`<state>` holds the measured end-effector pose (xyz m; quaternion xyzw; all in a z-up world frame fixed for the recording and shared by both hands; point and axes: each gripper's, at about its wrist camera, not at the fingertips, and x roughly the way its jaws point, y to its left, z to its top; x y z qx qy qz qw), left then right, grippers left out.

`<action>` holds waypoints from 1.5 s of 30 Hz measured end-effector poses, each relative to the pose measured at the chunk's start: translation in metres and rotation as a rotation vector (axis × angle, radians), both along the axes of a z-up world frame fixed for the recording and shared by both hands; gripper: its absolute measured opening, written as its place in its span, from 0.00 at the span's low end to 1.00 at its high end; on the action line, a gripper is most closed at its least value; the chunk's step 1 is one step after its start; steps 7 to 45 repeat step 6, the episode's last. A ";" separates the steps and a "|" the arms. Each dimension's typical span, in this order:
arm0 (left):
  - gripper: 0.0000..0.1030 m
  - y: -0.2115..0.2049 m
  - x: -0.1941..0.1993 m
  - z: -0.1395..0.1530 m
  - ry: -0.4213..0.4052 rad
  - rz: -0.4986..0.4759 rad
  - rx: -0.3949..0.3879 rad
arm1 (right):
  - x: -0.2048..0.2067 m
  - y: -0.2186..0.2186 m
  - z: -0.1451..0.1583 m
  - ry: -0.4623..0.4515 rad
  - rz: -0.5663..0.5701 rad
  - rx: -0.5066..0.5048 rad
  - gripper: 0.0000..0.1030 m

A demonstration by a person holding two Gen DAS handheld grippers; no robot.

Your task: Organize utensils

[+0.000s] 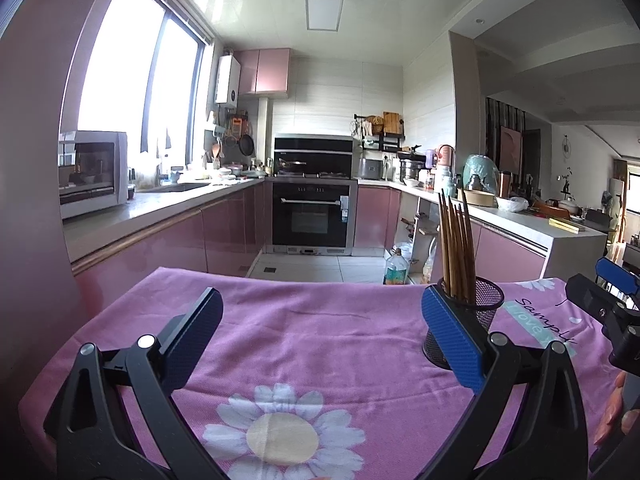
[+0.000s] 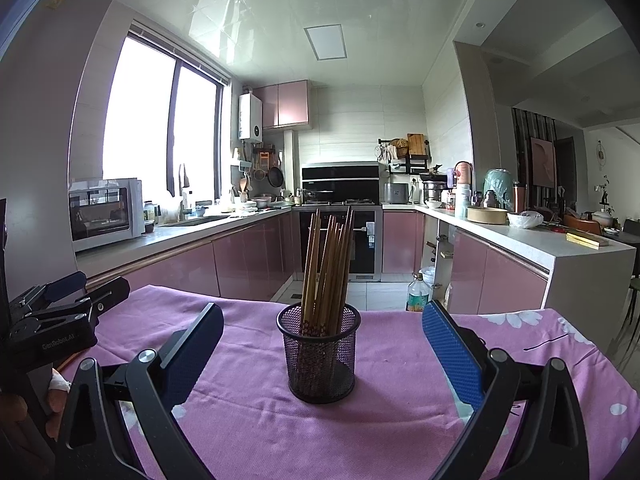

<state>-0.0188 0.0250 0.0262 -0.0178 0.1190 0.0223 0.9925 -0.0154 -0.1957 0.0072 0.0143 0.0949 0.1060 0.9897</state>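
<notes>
Wooden chopsticks are standing in a mesh holder at frame centre on the pink-clothed worktop. Both the right hand-held gripper and left hand-held gripper are hanging wide open, seemingly holding nothing.

Premises are a domestic kitchen, U-shaped, with pink-fronted base cabinets under pale worktops on the left and right. A built-in oven with a hob and black extractor above it occupies the far wall; a microwave and sink stand by the window on the left, pans hang in the far left corner, and jars and pots crowd the right counter. A living area opens at far right.
</notes>
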 end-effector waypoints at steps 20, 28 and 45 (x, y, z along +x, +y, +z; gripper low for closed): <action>0.95 0.013 0.023 -0.014 0.116 0.011 -0.018 | 0.030 -0.028 -0.014 0.166 -0.051 -0.029 0.93; 0.95 0.013 0.023 -0.014 0.116 0.011 -0.018 | 0.030 -0.028 -0.014 0.166 -0.051 -0.029 0.93; 0.95 0.013 0.023 -0.014 0.116 0.011 -0.018 | 0.030 -0.028 -0.014 0.166 -0.051 -0.029 0.93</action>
